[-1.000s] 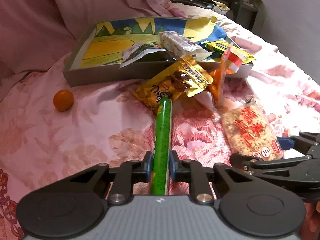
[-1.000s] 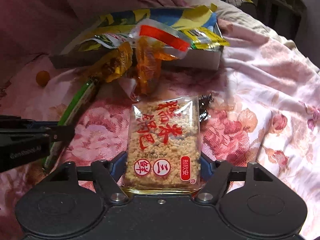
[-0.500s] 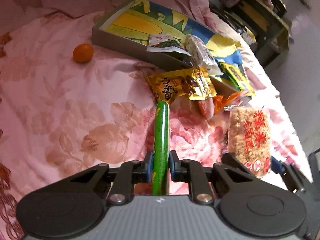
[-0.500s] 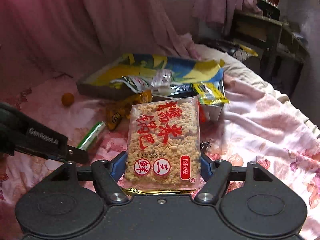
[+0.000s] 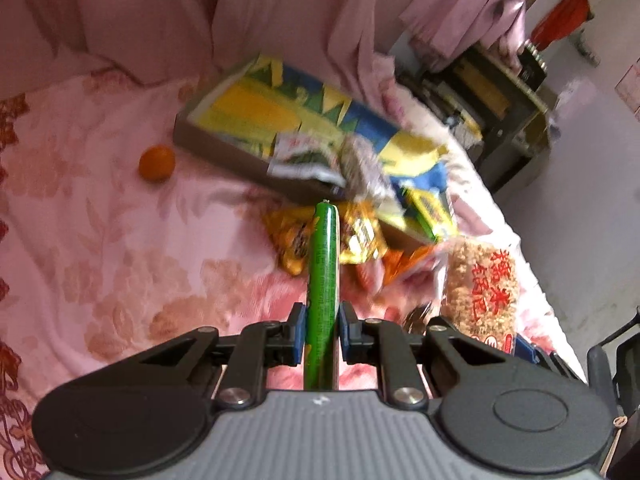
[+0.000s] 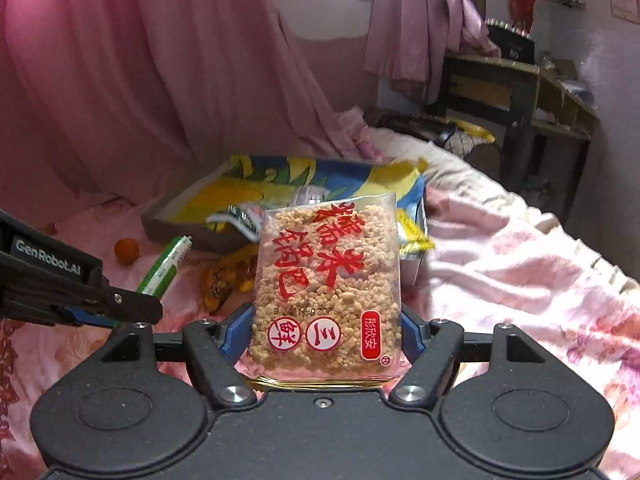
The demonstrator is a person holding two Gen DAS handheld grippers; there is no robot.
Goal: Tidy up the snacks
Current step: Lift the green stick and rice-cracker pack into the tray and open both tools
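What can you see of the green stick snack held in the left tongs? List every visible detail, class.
The green stick snack is a slim, glossy, plastic-wrapped tube with a rounded, crimped far tip and small pale print along its side. The left tongs grip it near its near end between blue pads, one on each side. It points straight forward, lifted clear above the pink floral bedspread, towards the snack box.

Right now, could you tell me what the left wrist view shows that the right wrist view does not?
Only the left wrist view shows the jaws closed on the green sausage stick and the orange-brown packets whole. Only the right wrist view shows the jaws closed on the rice cracker pack and the dark desk clearly. Both show the snack box, the orange and the pink floral bedspread.
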